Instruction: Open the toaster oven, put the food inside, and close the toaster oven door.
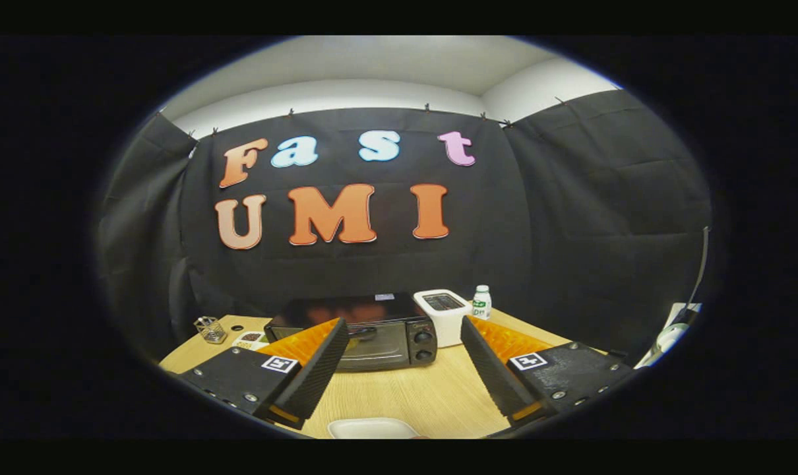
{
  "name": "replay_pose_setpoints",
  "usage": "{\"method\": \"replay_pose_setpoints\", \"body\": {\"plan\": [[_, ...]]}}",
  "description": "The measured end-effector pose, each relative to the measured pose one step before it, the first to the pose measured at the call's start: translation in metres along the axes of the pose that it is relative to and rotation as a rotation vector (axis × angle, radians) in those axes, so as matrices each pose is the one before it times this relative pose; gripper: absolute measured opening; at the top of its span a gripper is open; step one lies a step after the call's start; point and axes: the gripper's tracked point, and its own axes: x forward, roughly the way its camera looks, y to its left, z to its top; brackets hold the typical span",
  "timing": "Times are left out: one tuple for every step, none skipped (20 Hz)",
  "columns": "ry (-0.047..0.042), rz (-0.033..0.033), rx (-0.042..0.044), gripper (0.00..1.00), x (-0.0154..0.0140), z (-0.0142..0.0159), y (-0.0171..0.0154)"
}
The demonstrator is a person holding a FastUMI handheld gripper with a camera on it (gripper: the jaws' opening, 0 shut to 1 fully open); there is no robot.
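A black toaster oven (366, 333) stands at the back of the wooden table (405, 396), its glass door closed and two knobs on its right side. My gripper (402, 330) hovers above the table in front of the oven, open wide, with nothing between the fingers. The left finger (320, 369) overlaps the oven's left front. A white plate or tray (371, 429) lies on the table just below the fingers; only its far rim shows, and what is on it is hidden.
A white toaster (444, 315) stands right of the oven, with a small white bottle (481, 302) behind it. A wire holder (210, 328) and a small card (250, 339) lie at the table's left. White objects (669, 333) sit beyond the table's right edge.
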Motion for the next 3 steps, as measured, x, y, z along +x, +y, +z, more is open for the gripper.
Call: {"method": "replay_pose_setpoints", "body": {"plan": [[-0.00127,-0.00167,-0.00019,1.00,-0.00153,0.00024,-0.00128],[-0.00238,0.00189,-0.00024,1.00,-0.00053,0.00110,0.00031],[-0.00005,0.00248,-0.00057,1.00,-0.00172,-0.00064,0.00003]]}}
